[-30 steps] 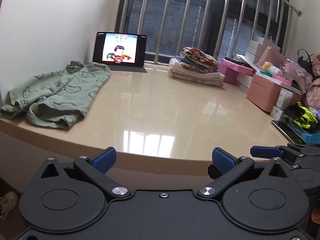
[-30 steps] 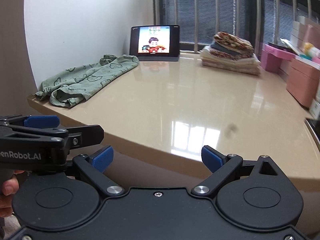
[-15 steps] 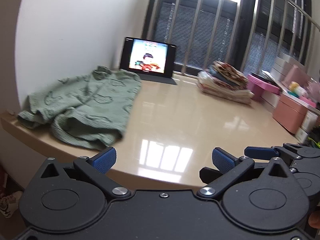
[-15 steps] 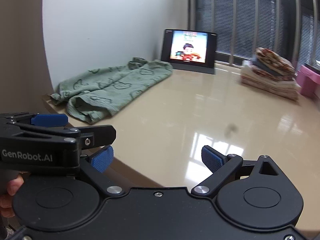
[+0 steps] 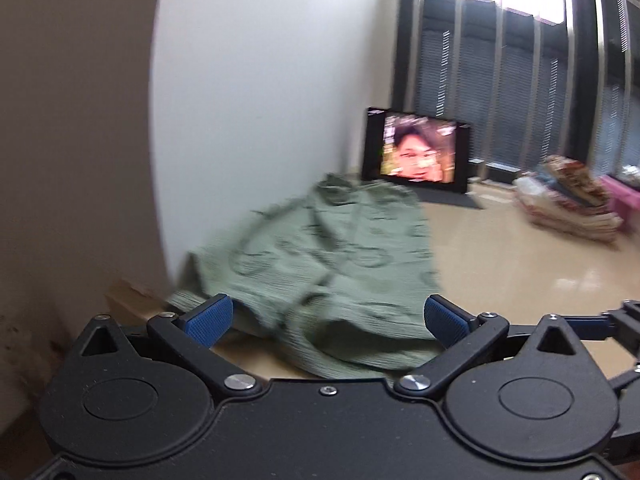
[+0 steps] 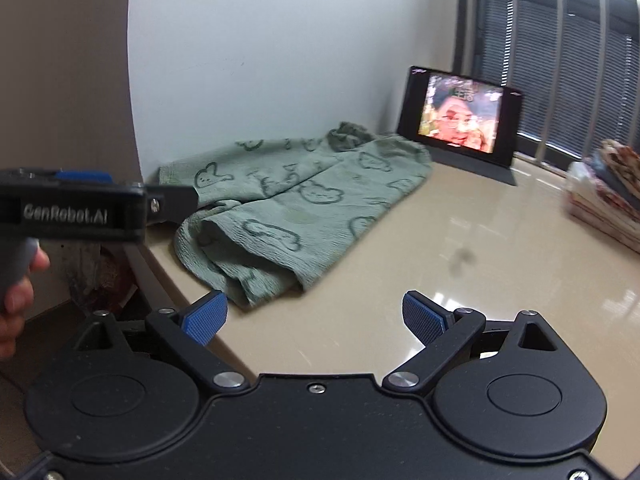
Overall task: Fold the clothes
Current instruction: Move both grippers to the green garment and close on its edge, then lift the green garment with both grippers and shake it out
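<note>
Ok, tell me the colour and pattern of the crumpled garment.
Sage green garment with darker bear-face outlines, clearest in the right wrist view.

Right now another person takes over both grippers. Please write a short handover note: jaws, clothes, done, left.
Left gripper: jaws open, empty, right at the near edge of the green garment.
Right gripper: jaws open, empty, over bare table beside the garment.
Green garment lies crumpled at the table's left corner, by the wall.
Folded stack sits far right, near the tablet.
Done: nothing on this garment.
Left: grasp, spread, fold.
</note>
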The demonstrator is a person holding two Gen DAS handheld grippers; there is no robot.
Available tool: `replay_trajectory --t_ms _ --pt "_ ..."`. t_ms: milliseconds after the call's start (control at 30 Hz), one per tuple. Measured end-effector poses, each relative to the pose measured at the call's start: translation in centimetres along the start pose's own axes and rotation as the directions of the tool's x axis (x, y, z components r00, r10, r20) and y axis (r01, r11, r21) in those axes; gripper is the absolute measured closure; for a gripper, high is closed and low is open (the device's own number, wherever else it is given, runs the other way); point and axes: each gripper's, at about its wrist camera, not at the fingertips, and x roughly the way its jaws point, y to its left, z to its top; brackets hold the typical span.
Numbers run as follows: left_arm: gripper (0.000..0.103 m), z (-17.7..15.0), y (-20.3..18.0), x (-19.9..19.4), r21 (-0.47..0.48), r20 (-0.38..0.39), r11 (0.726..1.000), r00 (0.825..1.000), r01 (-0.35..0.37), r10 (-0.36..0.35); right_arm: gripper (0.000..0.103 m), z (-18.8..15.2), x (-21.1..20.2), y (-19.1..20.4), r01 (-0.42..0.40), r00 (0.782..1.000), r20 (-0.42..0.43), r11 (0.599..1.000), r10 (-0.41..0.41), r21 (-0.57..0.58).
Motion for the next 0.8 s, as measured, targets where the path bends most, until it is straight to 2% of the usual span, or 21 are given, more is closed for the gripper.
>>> replay_trajectory --t_ms 133,267,333,400,433,500,533,567,600,633,700,800 --pt "0.000 0.2 1.9 2.2 0.011 -0.045 0.998 0.997 -0.056 0.056 0.009 0.9 2.6 1.3 -0.019 1.000 -0.024 1.000 0.019 -0.016" --pt "0.000 -0.2 3.0 4.0 0.032 -0.076 0.998 0.995 -0.061 0.064 0.010 1.5 4.8 2.2 -0.014 0.999 -0.049 1.000 0.013 -0.024" --pt "0.004 -0.5 3.1 4.7 0.056 -0.087 0.996 0.994 -0.062 0.067 0.012 1.6 5.8 2.4 -0.006 0.998 -0.065 1.000 0.005 -0.024" --pt "0.022 -0.8 3.2 5.7 0.078 -0.101 0.996 0.993 -0.053 0.061 0.017 1.8 6.8 2.7 0.004 0.997 -0.079 1.000 -0.006 -0.029" --pt "0.025 -0.9 3.3 6.2 0.082 -0.112 0.996 0.992 -0.043 0.052 0.020 1.8 7.3 2.8 0.009 0.996 -0.086 0.999 -0.012 -0.032" --pt "0.045 -1.0 3.5 7.2 0.069 -0.138 0.997 0.990 -0.015 0.024 0.027 2.1 8.1 2.8 0.014 0.996 -0.086 0.999 -0.017 -0.031" --pt "0.051 -1.0 3.6 7.6 0.058 -0.150 0.998 0.989 0.001 0.007 0.032 2.3 8.3 2.8 0.014 0.996 -0.083 0.999 -0.016 -0.029" --pt "0.066 -1.0 3.7 8.1 0.047 -0.161 0.999 0.987 0.017 -0.010 0.046 2.6 8.6 2.8 0.014 0.996 -0.083 0.999 -0.016 -0.029" --pt "0.079 -1.0 3.8 8.3 0.030 -0.168 0.999 0.985 0.036 -0.031 0.070 2.8 8.9 2.6 0.012 0.996 -0.084 1.000 -0.014 -0.028" --pt "0.084 -0.9 3.8 8.5 0.019 -0.165 0.999 0.985 0.048 -0.045 0.083 3.2 9.0 2.3 0.003 0.996 -0.088 1.000 -0.005 -0.022" --pt "0.093 -0.7 3.8 8.4 -0.002 -0.151 0.998 0.986 0.066 -0.066 0.100 3.8 8.8 0.8 -0.026 0.996 -0.082 0.999 0.028 0.023" --pt "0.096 0.1 3.9 7.7 -0.043 -0.114 0.994 0.988 0.100 -0.104 0.102 4.5 7.5 -2.6 -0.015 0.999 -0.041 0.995 0.019 0.094"
